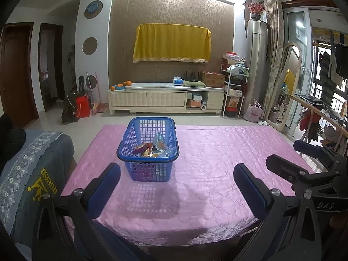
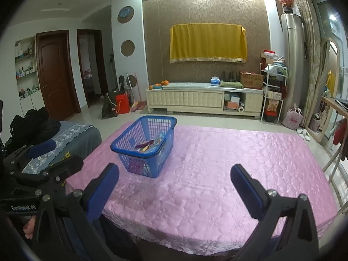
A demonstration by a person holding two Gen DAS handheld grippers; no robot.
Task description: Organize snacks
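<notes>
One blue basket [image 1: 148, 152] stood left of centre on the pink tablecloth [image 1: 217, 163], its snack packets [image 1: 152, 148] piled inside, too jumbled to count. My left gripper [image 1: 177, 187] and my right gripper [image 2: 175, 187] hung at the bottom of frame, both spread wide and empty.

Snacks [image 1: 150, 149] lie in the basket [image 1: 130, 143] on my table [image 1: 217, 152], a cabinet [image 1: 152, 99] behind it.
</notes>
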